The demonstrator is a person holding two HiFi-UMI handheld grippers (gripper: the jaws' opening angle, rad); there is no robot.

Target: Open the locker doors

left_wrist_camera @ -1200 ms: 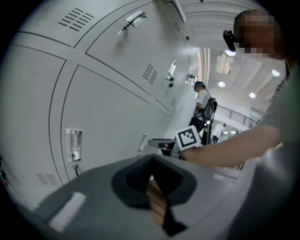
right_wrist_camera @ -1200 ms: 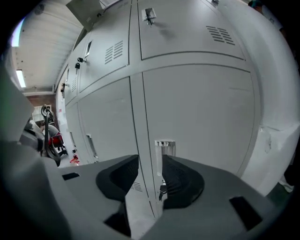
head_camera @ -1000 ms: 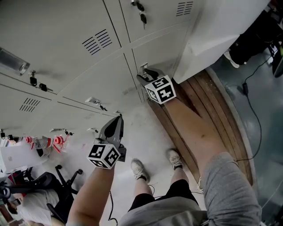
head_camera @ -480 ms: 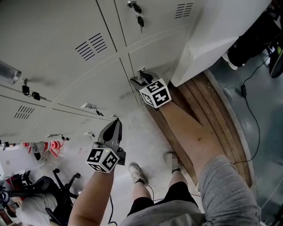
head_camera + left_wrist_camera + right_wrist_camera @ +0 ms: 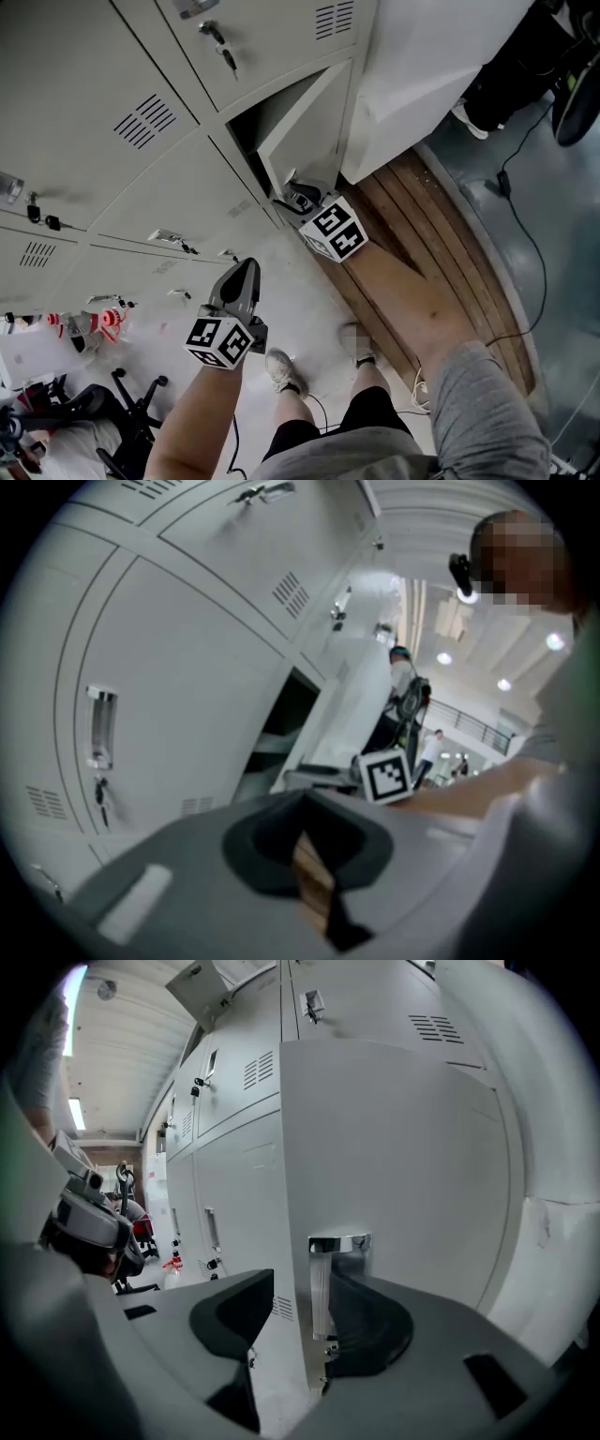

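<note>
Locker door (image 5: 314,117) ajar at upper middle, right claw (image 5: 298,199) at its handle (image 5: 337,1243).
Its jaws, just opening, stand spread around the door's edge and handle; the left claw (image 5: 246,270), lower left, is pressed together. The compartment (image 5: 251,131) looks dark inside.

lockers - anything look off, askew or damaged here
Only one door stands ajar, at the bank's lower right, showing a dark inside. The neighbouring doors are shut and sit flush, with keys hanging from a lock. No dents, spills or damage show.
</note>
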